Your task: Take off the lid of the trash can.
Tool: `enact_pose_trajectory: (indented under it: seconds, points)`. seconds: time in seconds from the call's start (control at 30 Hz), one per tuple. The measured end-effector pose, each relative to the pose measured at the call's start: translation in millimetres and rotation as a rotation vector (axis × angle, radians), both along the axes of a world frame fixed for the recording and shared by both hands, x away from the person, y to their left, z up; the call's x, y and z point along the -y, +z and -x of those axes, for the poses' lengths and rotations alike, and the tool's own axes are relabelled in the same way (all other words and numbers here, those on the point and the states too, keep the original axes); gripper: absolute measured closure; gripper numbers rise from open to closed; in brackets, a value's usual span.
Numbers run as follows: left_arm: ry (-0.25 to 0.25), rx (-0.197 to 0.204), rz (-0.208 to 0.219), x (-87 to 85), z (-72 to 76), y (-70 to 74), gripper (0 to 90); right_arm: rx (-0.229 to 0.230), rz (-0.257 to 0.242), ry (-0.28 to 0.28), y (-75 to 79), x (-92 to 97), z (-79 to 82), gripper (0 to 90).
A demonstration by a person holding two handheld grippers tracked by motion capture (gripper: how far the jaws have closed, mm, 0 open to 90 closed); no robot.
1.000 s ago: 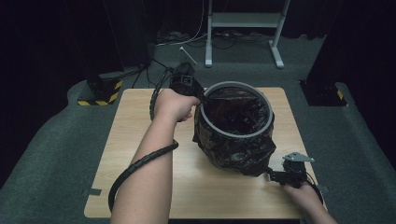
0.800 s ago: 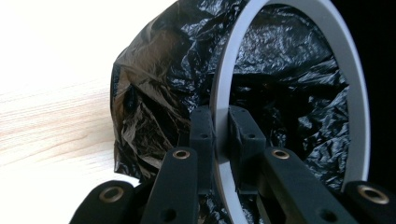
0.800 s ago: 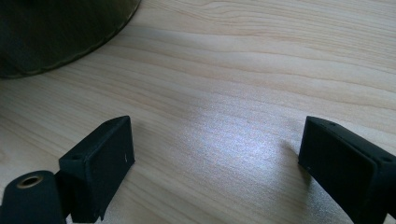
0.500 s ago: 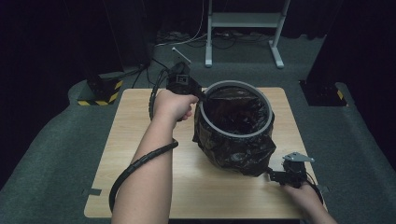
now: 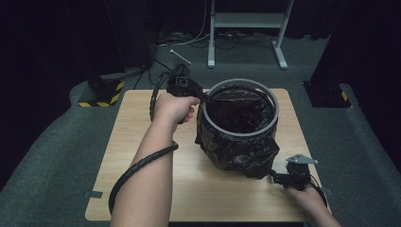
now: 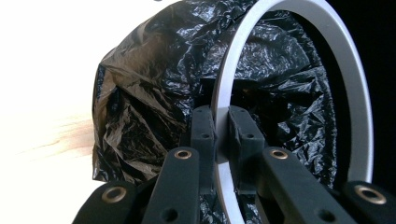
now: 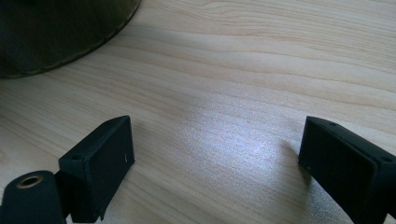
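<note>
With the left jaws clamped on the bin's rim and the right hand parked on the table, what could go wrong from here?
1. The left gripper pinches the grey rim at one spot only; a pull there may tip or drag the bin, since nothing steadies the far side.
2. The black bag sits loose and crumpled over the rim; the pads could tear it or pull it off the ring.
3. The right gripper rests open on the table, apart from the bag, too far to catch a slide quickly.

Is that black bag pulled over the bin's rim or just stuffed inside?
Pulled over. The black bag drapes down the outside and lines the inside, with the grey ring on top; the left gripper pinches that ring.
</note>
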State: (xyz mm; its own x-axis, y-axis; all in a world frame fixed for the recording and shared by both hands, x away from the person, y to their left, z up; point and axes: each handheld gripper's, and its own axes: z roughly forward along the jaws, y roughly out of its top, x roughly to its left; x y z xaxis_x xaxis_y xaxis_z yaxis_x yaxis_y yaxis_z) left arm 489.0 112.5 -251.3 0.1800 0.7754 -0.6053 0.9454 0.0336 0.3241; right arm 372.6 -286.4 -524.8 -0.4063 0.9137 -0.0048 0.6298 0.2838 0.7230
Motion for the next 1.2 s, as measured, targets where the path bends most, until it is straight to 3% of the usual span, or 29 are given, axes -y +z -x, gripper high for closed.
enact_pose_trajectory:
  seconds: [0.5,1.2]
  points:
    - [0.017,0.004,-0.013,-9.2,2.3,0.9,82.1,-0.001,-0.002,-0.004,0.1,-0.3,0.1,10.1]
    - [0.041,0.012,-0.030,-40.2,10.3,3.6,82.0,-0.003,-0.003,-0.004,0.1,-0.6,0.2,10.0]
